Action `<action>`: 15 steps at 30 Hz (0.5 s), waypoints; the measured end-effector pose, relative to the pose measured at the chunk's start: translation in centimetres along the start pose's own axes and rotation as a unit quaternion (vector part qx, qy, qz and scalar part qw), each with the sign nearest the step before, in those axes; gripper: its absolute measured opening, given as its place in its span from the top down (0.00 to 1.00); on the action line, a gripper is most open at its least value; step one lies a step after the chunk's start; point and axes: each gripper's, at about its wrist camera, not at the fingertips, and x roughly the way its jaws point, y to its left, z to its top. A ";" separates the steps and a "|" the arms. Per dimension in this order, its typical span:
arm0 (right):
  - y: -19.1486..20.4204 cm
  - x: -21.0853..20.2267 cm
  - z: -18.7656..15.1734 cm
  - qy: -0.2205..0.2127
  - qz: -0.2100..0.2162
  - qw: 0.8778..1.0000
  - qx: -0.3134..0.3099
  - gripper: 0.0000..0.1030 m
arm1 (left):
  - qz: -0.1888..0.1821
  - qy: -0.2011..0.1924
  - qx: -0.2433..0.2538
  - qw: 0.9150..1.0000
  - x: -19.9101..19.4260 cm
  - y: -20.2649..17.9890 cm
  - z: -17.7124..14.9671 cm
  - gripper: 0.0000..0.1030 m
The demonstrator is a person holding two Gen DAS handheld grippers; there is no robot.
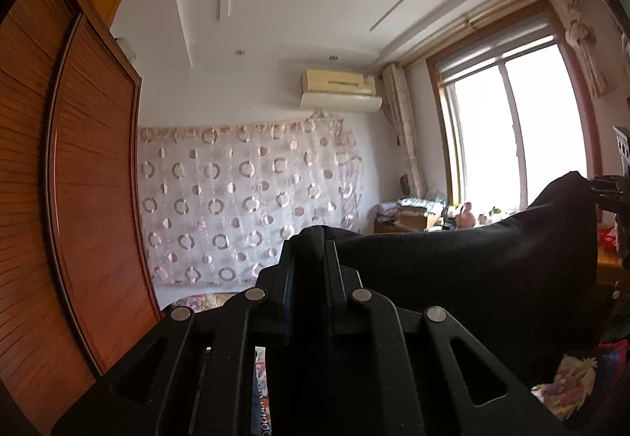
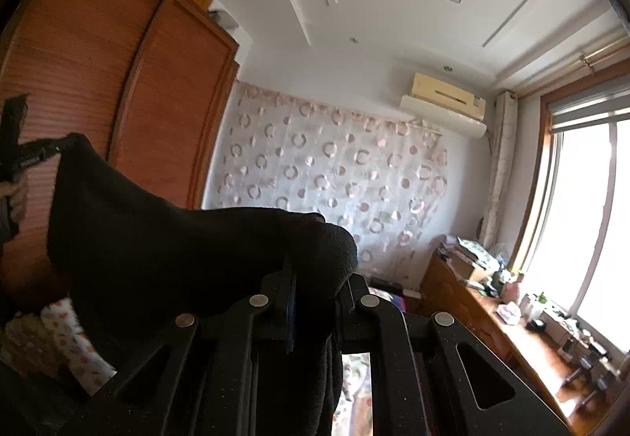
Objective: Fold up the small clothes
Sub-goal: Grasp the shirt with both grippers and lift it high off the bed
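A black garment [image 1: 472, 270] hangs in the air, stretched between both grippers. In the left wrist view my left gripper [image 1: 309, 241] is shut on one top corner of it, and the cloth bunches over the fingertips. Its other corner runs up to the right gripper [image 1: 602, 186] at the frame's right edge. In the right wrist view my right gripper [image 2: 315, 263] is shut on the black garment [image 2: 157, 239], which drapes over its fingers. The cloth stretches left to the left gripper [image 2: 43, 152], held by a hand [image 2: 15, 196]. The garment's lower part is hidden.
A tall wooden wardrobe [image 1: 78, 180] stands on the left. A curtain with circles [image 1: 244, 207] covers the far wall under an air conditioner [image 1: 338, 85]. A cluttered wooden desk [image 2: 492, 322] runs beneath the window [image 1: 512, 129]. Floral bedding [image 2: 67, 337] lies below.
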 end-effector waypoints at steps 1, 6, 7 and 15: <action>-0.1 1.0 -0.2 0.008 0.003 1.000 0.002 0.87 | 0.003 0.007 0.000 1.000 1.0 -0.1 -0.4 0.87; 0.0 7.8 -1.8 0.054 0.013 0.998 0.004 0.87 | 0.021 0.051 0.003 0.998 7.5 -0.2 -3.6 0.87; 0.1 9.4 -2.3 0.063 0.016 0.998 0.005 0.87 | 0.025 0.060 0.007 0.998 8.8 -0.3 -4.3 0.87; 0.1 21.7 -4.2 0.124 0.025 0.992 0.013 0.86 | 0.044 0.145 0.000 0.988 20.9 0.3 -10.7 0.87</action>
